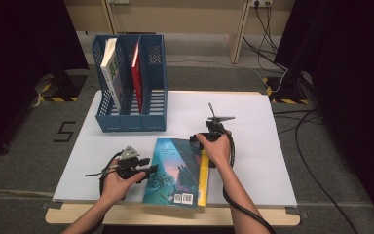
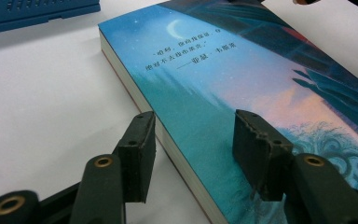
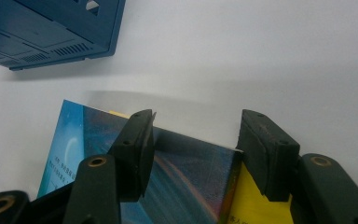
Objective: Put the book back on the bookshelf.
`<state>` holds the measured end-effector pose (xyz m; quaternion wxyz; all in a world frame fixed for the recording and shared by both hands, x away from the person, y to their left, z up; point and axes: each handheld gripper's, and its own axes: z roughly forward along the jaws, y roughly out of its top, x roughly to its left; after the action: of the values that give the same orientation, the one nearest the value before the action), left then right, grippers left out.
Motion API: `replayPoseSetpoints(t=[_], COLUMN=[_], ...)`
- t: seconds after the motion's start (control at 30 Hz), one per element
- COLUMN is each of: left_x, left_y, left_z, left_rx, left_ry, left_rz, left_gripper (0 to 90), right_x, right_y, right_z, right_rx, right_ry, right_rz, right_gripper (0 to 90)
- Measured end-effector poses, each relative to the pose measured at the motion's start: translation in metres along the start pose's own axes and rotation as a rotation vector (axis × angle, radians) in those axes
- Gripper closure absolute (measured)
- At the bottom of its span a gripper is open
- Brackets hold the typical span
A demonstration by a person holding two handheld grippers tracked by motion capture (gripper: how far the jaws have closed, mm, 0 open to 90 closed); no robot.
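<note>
A teal-blue paperback [image 1: 177, 170] lies flat near the table's front edge, on top of a yellow book [image 1: 203, 178] that sticks out along its right side. My left gripper [image 1: 148, 170] is at the paperback's left edge. In the left gripper view it [image 2: 193, 149] is open, one jaw over the table and the other over the cover [image 2: 242, 93]. My right gripper [image 1: 200, 140] is at the paperback's far right corner. In the right gripper view it [image 3: 196, 144] is open, spanning the far edge of the blue cover [image 3: 186, 177], with the yellow book [image 3: 251, 205] showing beneath.
A blue three-slot file rack [image 1: 153, 78] stands at the back left of the white table [image 1: 263, 146]. It holds a white-and-green book [image 1: 111, 73] in its left slot and a red book [image 1: 136, 73] in the middle slot. The rack's base [image 3: 51, 32] appears in the right gripper view.
</note>
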<state>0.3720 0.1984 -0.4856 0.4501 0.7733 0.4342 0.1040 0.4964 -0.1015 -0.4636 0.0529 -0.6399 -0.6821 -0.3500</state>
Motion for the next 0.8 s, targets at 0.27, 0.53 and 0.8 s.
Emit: replayPoseSetpoints(t=[0.27,0.53,0.8], left_x=[-0.001,0.0,0.0], left_y=[0.001,0.001,0.0], left_z=[0.002,0.001,0.001], left_rx=[0.001,0.007,0.003], left_ry=[-0.009,-0.015,-0.015], left_rz=[0.002,-0.002,-0.004], left_gripper=[50.1,51.1,51.4], right_x=[0.003,0.011,0.006], right_y=[0.002,0.004,0.003], right_z=[-0.005,-0.01,-0.004], right_rx=[-0.001,-0.002,0.019], right_ry=[-0.01,-0.021,-0.014], right_rz=[-0.03,-0.052,-0.021], right_gripper=[53.9,56.7,52.6])
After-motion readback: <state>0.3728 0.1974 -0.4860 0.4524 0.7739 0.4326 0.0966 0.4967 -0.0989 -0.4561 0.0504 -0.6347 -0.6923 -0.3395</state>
